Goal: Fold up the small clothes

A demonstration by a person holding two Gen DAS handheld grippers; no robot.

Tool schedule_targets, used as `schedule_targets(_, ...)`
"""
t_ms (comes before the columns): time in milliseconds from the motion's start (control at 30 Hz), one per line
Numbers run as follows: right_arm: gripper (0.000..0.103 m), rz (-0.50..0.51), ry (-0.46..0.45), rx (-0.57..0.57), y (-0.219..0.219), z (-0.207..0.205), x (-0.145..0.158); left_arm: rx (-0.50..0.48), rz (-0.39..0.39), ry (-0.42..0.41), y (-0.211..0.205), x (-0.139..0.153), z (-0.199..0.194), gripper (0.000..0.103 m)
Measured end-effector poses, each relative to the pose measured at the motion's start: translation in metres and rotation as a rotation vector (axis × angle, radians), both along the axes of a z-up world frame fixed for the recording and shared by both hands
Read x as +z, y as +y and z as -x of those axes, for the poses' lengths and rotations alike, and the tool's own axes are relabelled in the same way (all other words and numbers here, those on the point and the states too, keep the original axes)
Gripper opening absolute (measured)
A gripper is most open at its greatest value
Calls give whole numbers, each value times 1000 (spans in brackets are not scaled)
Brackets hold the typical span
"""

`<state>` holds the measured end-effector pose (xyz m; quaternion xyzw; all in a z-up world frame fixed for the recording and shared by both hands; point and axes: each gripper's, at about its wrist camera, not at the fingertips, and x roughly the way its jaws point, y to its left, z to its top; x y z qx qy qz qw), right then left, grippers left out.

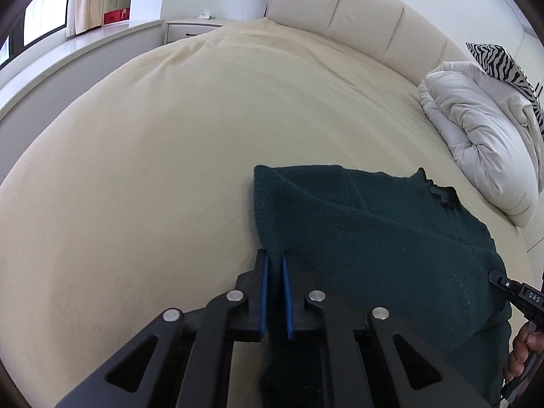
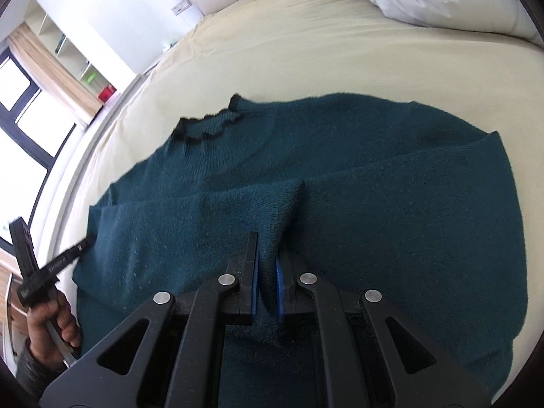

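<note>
1. Dark teal knit, a fuzzy sweater (image 2: pixel 340 176), is lying spread over the near part of a bed (image 1: pixel 170 136) covered by a cream sheet; in the right wrist view its ruffled dark collar (image 2: pixel 207 125) is pointing toward the far side of the mattress.
2. The left gripper (image 1: pixel 274 265) is pinching the sweater's left edge: its blue-padded jaws are standing nearly together with a thin ridge of knit running between them.
3. In the left wrist view that edge is rising in a fold from the jaws up to a rounded corner (image 1: pixel 265 173), while the rest of the garment is stretching off to the right.
4. The right gripper (image 2: pixel 268 255) is clamping a raised tuck of fabric near the middle of the sweater, its jaws closed on the cloth, which is puckering into a peak just ahead of them.
5. A sleeve or folded panel (image 2: pixel 442 170) is lying across the body of the sweater on the right side.
6. In the right wrist view, the person's left hand (image 2: pixel 54 319) is gripping the left tool's handle at the sweater's left edge; in the left wrist view the right hand (image 1: pixel 525 346) is showing at the lower right.
7. A rumpled white duvet (image 1: pixel 476 129) is sitting piled at the far right of the bed, beside the padded cream headboard (image 1: pixel 357 6), with a zebra-striped cushion (image 1: pixel 499 61) behind it.
</note>
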<state>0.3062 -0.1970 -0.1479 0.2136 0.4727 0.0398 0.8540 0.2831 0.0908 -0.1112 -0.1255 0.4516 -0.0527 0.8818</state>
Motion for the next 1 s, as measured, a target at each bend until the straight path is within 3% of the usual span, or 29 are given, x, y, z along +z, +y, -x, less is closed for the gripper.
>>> schedule_targets(100,6,8,-12,-4,-1,1,1,-6,-24,-12,-5,-6,0,10)
schedule_targets(133,6,21,29,-1,-1,-4,-13,-7,-23,-13,-4,-6,0,10)
schedule_targets(233,6,-39,22,-21,-9,-7,-20,-8,2,-14,-1,-4,0,10)
schedule_targets(367,10,-37,38,-8,-5,-7,-13,21,42,-24,7,5,8,16)
schedule_targets(467,11,-107,51,-44,-14,-1,-8,39,14,-55,8,16,10,27)
schedule_targets(600,12,-103,23,-45,-13,12,0,27,-62,-98,-2,28,6,41)
schedule_targets(767,12,-12,51,-10,5,13,-10,-24,-202,-24,-19,2,-14,37)
schedule_targets(900,8,3,44,-26,1,20,-8,-40,-252,-37,-22,0,-16,35)
schedule_targets(1000,8,37,39,-34,1,26,-3,-36,-232,-37,-18,-4,-18,35)
